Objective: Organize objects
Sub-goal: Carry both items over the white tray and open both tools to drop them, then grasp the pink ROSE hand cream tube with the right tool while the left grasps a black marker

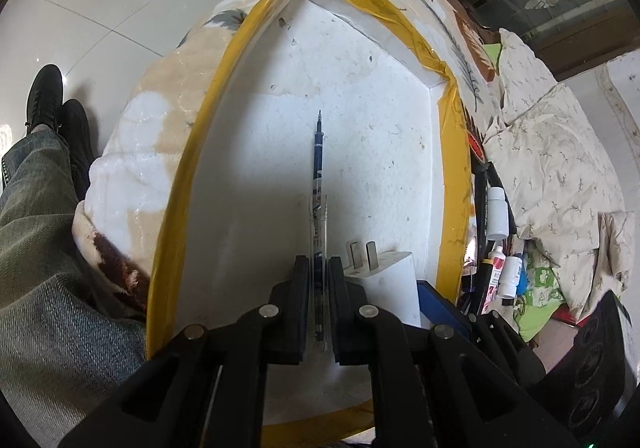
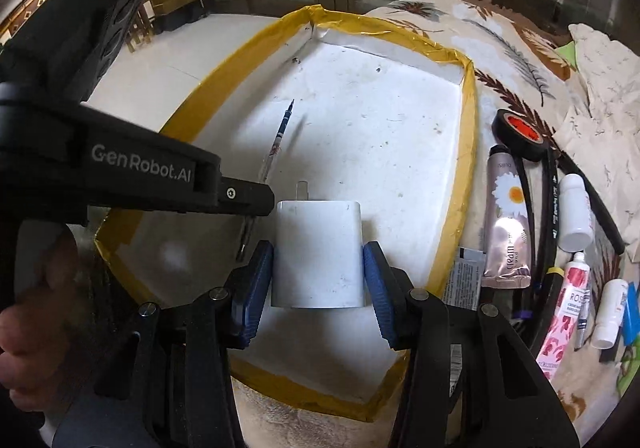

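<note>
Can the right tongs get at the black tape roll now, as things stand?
Probably not yet: the right tongs grip the white charger above the foam box. The black tape roll lies uncovered outside, to its right.

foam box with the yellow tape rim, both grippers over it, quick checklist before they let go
1. Left gripper shut on the blue pen: ok.
2. Pen over the white foam box: ok.
3. Pen tip touching the floor of the box: cannot tell.
4. White plug-in charger block between the right gripper's blue pads: ok.
5. Pads pressing on the charger: cannot tell.
6. Bare floor ahead of both items: ok.
</note>
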The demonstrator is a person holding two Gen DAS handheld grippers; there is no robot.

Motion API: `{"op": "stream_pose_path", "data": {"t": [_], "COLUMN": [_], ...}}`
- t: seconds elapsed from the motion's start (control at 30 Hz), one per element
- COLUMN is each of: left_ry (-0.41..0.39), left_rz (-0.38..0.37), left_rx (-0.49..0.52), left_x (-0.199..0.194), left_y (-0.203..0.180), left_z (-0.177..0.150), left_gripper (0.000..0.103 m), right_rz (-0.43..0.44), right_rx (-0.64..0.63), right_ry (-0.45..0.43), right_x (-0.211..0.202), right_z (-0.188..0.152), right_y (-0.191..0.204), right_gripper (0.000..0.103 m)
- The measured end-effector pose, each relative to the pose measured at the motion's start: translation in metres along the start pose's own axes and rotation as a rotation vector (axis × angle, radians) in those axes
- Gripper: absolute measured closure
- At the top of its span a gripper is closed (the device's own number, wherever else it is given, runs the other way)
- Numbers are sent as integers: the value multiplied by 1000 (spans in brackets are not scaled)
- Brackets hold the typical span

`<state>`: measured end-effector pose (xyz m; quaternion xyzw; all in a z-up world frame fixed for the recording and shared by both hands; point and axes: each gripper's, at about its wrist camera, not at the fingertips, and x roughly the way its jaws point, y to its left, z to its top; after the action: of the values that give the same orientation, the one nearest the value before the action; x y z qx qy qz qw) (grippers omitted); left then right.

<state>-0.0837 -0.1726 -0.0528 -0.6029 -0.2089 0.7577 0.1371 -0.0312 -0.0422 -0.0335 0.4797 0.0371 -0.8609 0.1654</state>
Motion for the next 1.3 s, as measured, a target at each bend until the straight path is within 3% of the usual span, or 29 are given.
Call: {"op": "stream_pose_path", "data": {"t": [0.13, 0.23, 0.33, 0.4, 0.47, 0.53, 0.63, 0.8, 0.93, 1.17, 1.23, 1.3], "left_ry": [-13, -35, -83, -137, -193, -194, -124, -9, -37, -76, -82, -81], "left_rz": [-33, -61, -54, -6, 25, -11, -111, -65, -16, -45, -44, -29], "left_rx": [-22, -27, 0, 35, 90, 125, 183, 360, 417, 391, 395, 413], "left_x": [-4, -9, -17, -26, -34, -35, -24, 14, 13, 3, 3, 6], "left_y": [4, 6, -2, -15, -34, -55, -92, -135, -142, -134, -135, -139], "left_z": [0, 0, -3, -8, -17, -25, -44, -80, -87, -86, -88, -90], "left_gripper": [94, 87, 69, 50, 42, 42, 42, 43, 43, 44, 44, 44], "right_rz": [87, 162, 225, 234, 249, 242, 194, 152, 138, 48, 26, -46], "right_rx": [63, 120, 182, 229, 298, 357, 441, 526, 570, 545, 529, 489], "right_ry": [-5, -29, -67, -84, -106, -107, -97, -52, -71, -63, -62, -42], "right_x": [-3, -12, -35, -52, -72, -83, -95, -93, -87, -57, -51, -45], "right_z": [2, 4, 2, -4, -18, -34, -67, -102, -99, -66, -58, -55], "right_y": [-13, -25, -43, -60, -86, -110, -145, -172, -186, -187, -185, -180], "right_gripper": [56, 53, 53, 53, 53, 53, 53, 53, 53, 54, 58, 71]}}
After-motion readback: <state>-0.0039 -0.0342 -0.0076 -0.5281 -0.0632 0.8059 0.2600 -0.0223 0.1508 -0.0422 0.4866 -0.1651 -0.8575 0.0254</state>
